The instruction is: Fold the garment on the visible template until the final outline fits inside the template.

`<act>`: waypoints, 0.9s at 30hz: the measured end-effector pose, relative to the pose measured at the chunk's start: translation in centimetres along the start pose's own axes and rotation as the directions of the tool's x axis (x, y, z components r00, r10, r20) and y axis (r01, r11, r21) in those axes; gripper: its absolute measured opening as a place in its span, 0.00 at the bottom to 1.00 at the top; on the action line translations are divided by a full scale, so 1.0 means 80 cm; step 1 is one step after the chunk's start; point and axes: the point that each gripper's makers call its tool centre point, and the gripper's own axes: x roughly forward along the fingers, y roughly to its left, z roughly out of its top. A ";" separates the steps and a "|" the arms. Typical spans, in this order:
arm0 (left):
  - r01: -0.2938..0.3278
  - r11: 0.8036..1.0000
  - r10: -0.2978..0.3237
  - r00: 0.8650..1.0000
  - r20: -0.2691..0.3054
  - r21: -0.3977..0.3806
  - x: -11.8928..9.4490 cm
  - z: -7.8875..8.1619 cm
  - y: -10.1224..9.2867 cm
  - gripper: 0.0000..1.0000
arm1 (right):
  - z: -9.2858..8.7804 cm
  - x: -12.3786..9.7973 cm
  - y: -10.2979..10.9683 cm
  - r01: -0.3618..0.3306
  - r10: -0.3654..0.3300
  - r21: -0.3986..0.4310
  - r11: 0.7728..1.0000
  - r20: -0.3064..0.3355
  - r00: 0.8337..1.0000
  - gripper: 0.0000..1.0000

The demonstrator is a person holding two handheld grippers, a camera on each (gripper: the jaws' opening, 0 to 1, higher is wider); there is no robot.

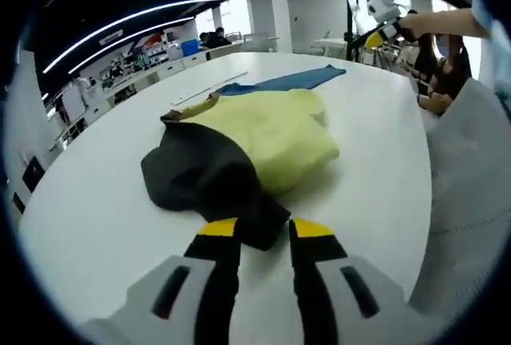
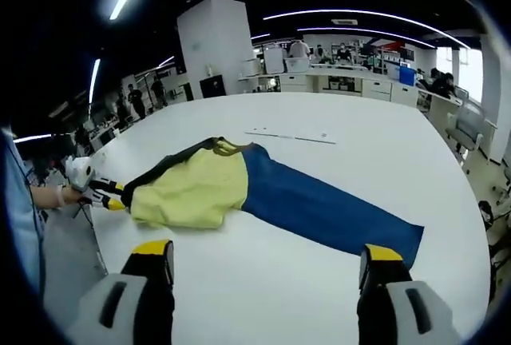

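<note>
Here left gripper (image 1: pixel 265 231) jaws pinch garment (image 1: pixel 263 133) black edge | right gripper (image 2: pixel 267 261) jaws wide

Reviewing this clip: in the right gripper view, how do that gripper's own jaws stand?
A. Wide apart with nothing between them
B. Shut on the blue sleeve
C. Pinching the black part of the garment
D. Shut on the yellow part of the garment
A: the right gripper has its yellow-tipped jaws spread far apart over the bare white table, short of the garment.
</note>
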 end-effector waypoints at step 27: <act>0.047 0.787 0.017 0.995 0.098 -0.616 0.002 -0.008 -0.006 0.18 | -0.004 0.005 0.003 -0.021 0.021 0.006 1.000 0.000 1.000 0.96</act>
